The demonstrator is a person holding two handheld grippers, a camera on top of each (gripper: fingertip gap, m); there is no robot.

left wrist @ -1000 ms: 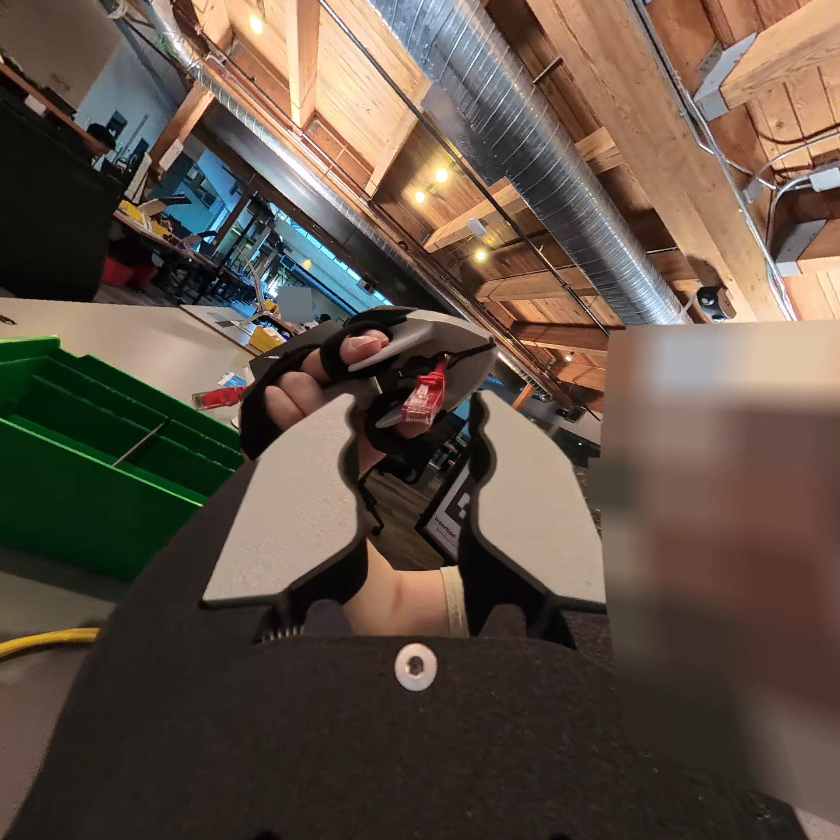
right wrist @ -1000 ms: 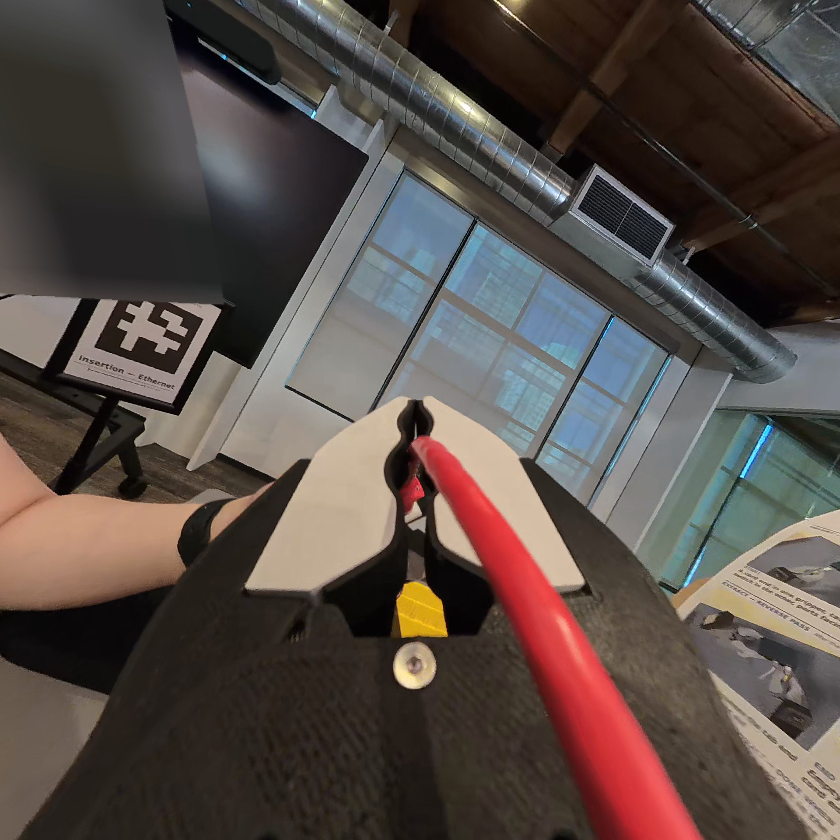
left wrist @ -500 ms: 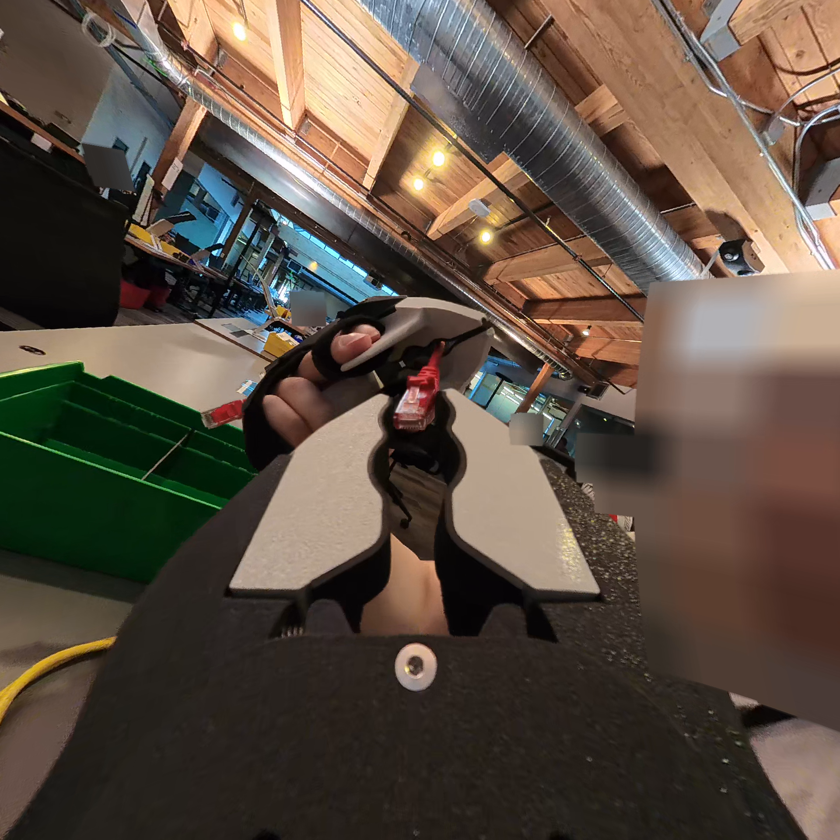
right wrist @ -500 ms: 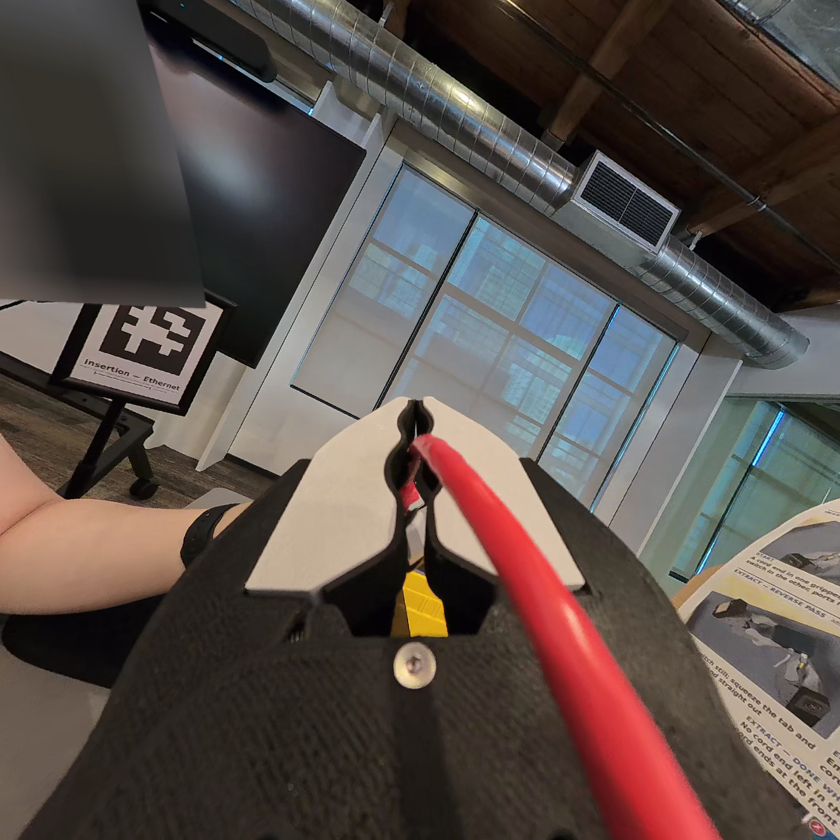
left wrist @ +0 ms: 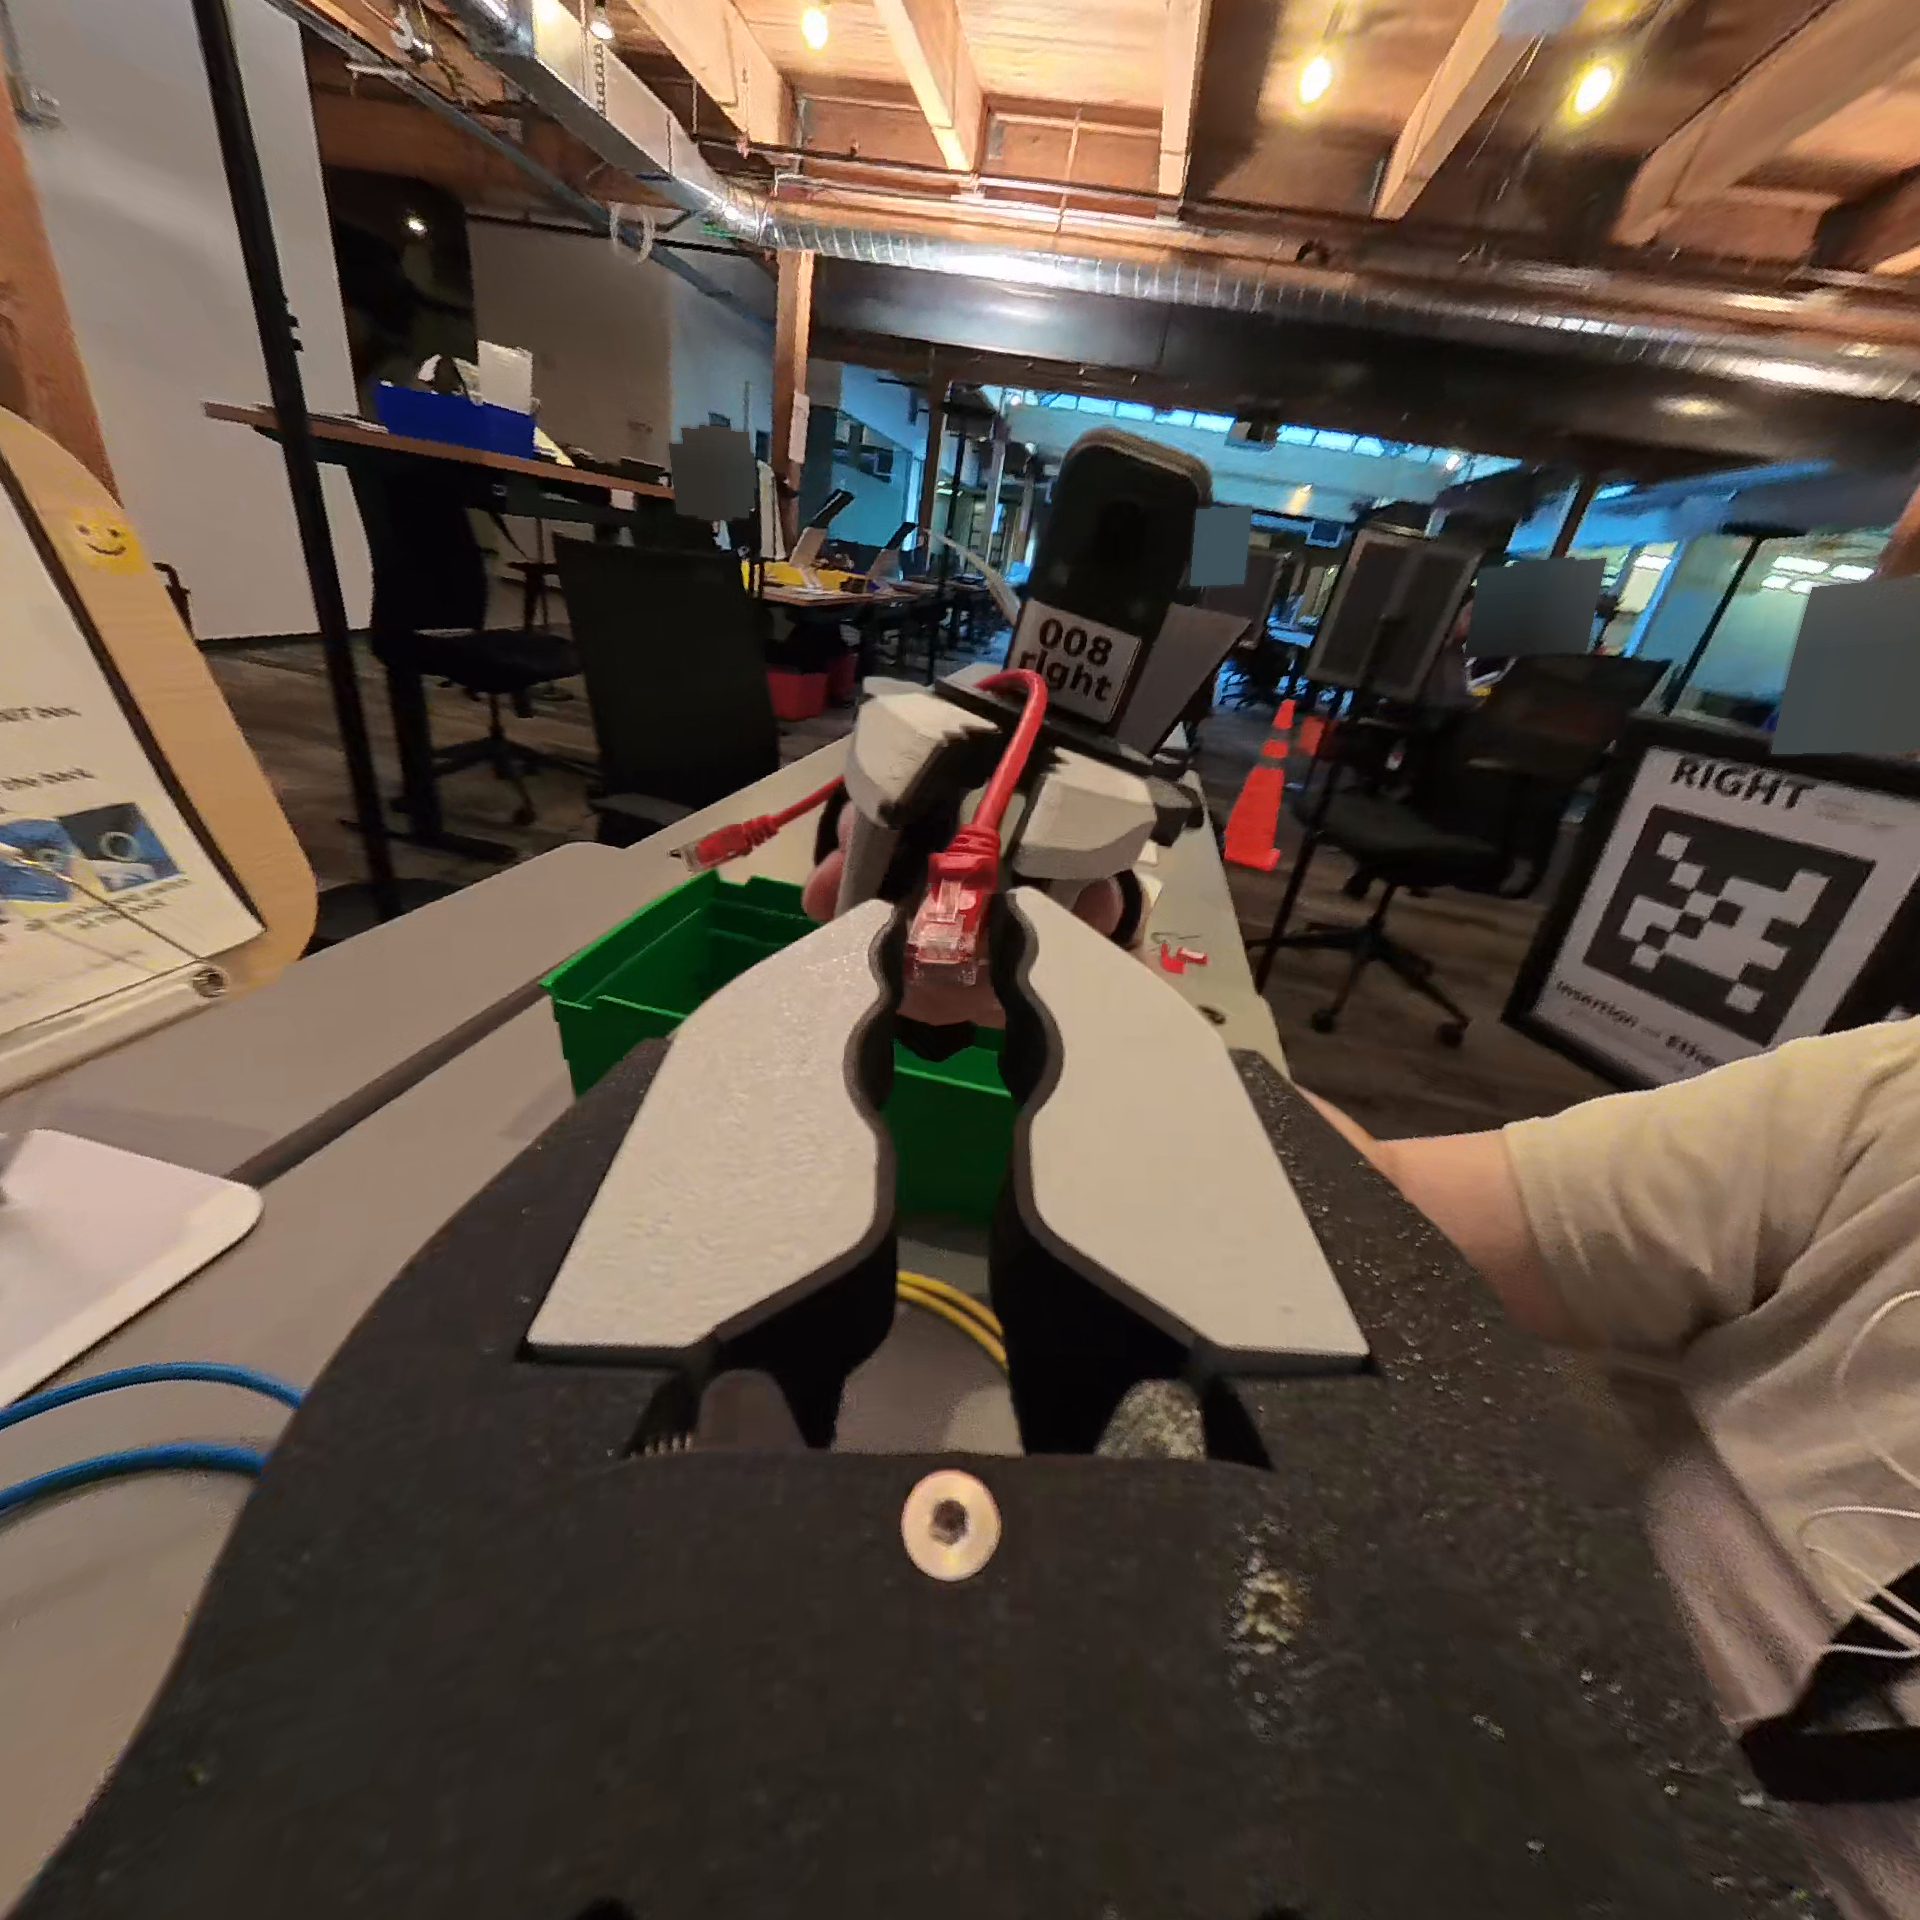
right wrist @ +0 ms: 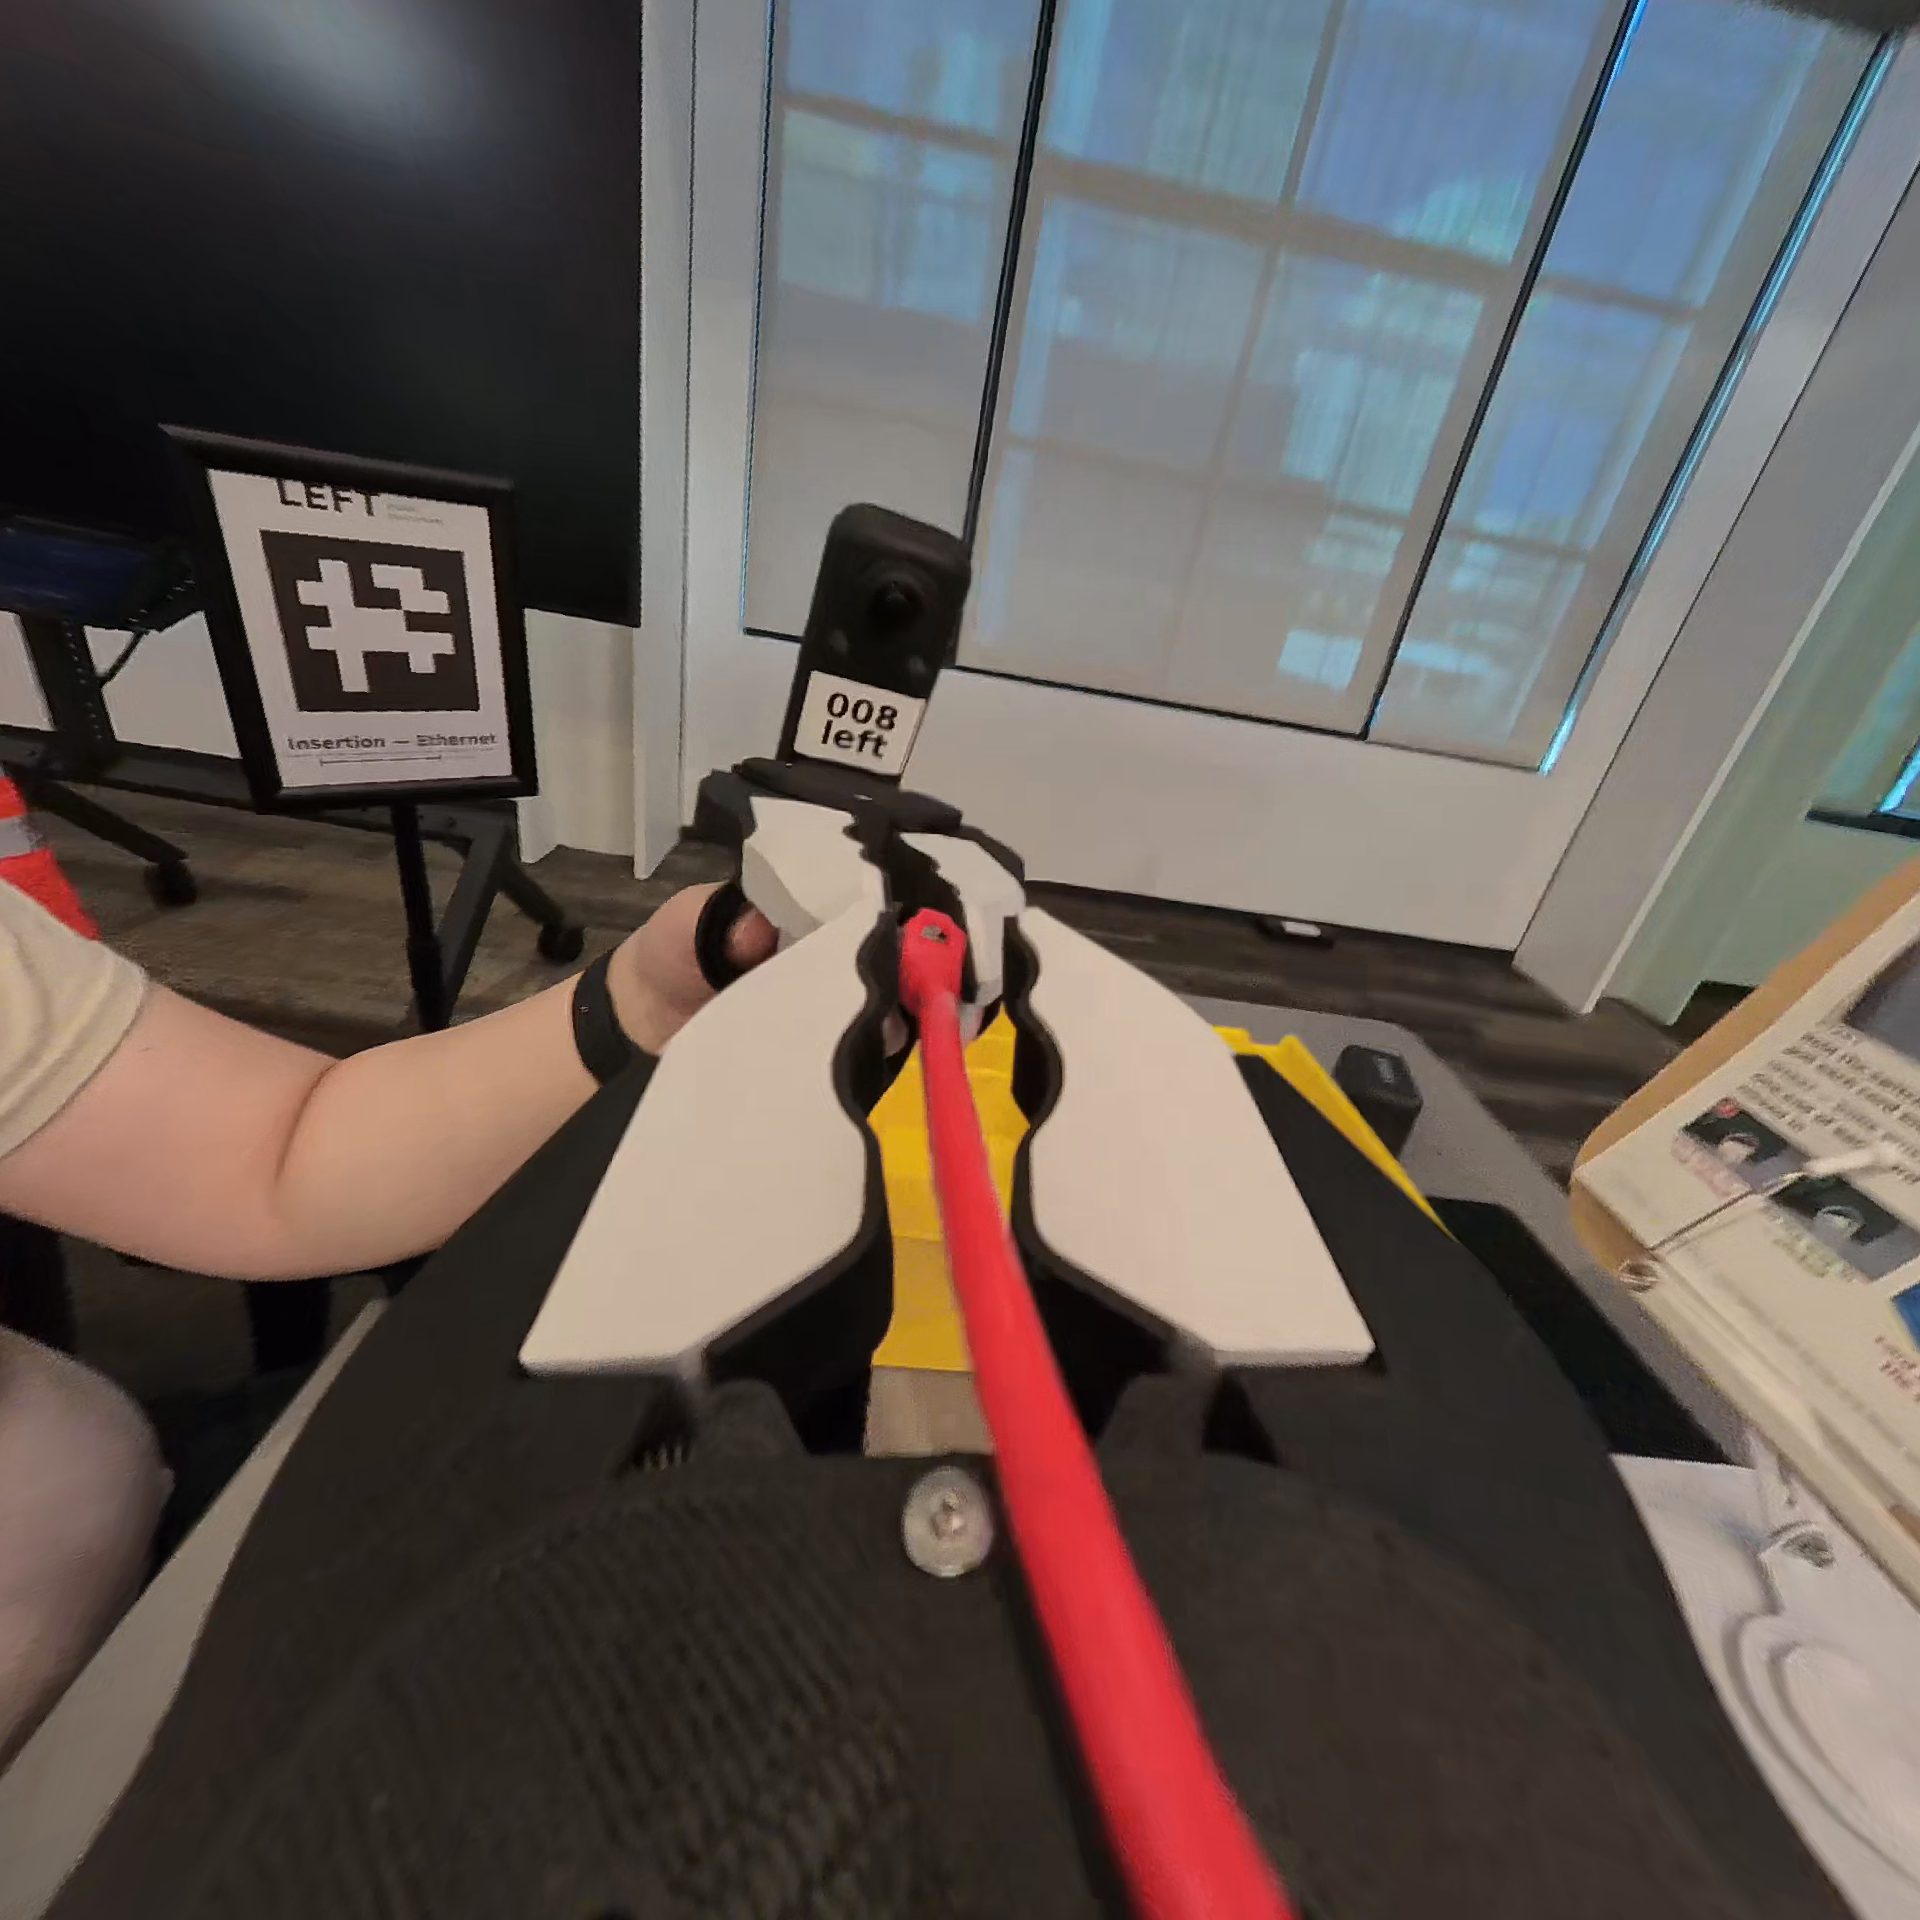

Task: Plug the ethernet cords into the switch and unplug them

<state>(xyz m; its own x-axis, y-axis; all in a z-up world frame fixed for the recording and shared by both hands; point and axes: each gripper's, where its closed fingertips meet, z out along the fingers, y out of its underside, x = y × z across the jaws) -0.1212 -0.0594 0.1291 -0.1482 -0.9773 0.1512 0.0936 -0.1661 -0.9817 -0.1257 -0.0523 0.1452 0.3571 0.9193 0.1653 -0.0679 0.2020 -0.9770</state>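
An open workshop with timber beams overhead. The grey surface carries a green bin, and both tools are raised above the bin's near right corner, tip to tip.

The relation that matters is a handover along one line. The left hand-held gripper points away from the person and the right hand-held gripper points straight back at it, so their noses nearly meet over the bin. The clear-ended red plug hangs nose-down between them. Its long axis runs roughly along the left tool's fingers, contact end toward the left tool's body.

The left tool's fingers are drawn in on the plug's flanks and seem to pinch it, though the fit on the right side is hard to judge. Seen from its own camera, the right tool's fingers stand apart — the red cord runs loosely up the gap between them, touching neither plainly, so it looks released.

From the plug the cord arcs up over the right tool and trails off above the bin's far side, ending in a second red plug that hangs free.

The switch is not in view. My guess is that the left tool, being nearer the plug, takes it on — and the plug will need turning nose-outward before any port can accept it.
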